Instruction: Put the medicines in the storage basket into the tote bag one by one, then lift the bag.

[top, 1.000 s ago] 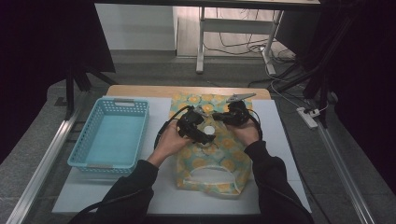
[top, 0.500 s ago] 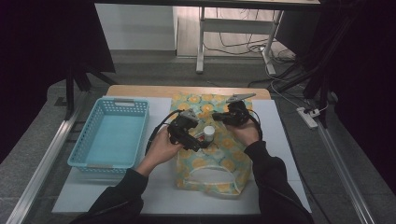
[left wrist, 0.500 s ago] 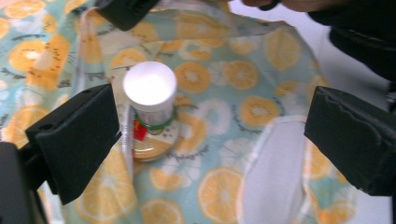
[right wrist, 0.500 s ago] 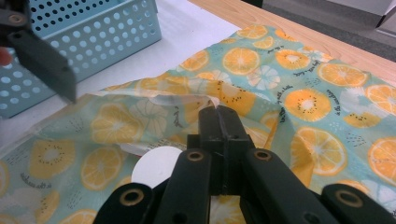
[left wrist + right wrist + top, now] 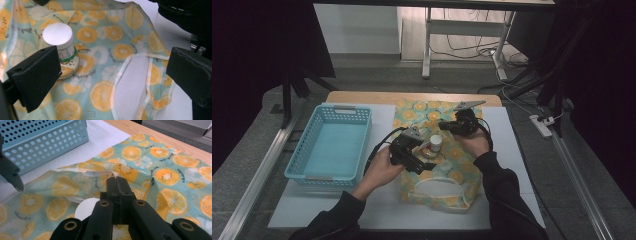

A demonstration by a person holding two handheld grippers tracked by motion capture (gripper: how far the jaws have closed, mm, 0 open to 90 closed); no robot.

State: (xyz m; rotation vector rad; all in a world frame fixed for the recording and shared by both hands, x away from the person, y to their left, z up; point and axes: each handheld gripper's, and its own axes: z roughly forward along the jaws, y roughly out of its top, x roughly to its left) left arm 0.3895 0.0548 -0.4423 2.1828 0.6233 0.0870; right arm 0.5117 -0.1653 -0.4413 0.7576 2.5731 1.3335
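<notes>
Standing upright on the bag [image 5: 447, 165] is a small bottle [image 5: 436, 143] with a white cap — it sits on the fruit-print cloth between the two grippers in the high view. The left gripper [image 5: 424, 159] is just beside the bottle; its jaws have just been opening and now stand wide, with nothing pressed between them. In the left gripper view the bottle [image 5: 60, 50] rises right behind one jaw, outside the gap, and the bag's pale handle loop lies on the table across the gap.

The right gripper [image 5: 447, 126] has its jaws fully closed and pinches a raised fold of the bag [image 5: 160, 175] — in the right gripper view the cloth edge lifts up to the jaw tips, and the bottle's white cap [image 5: 87, 209] peeks out just below them.

To the left on the white mat, well apart from the bag, sits a blue basket [image 5: 297, 162].
</notes>
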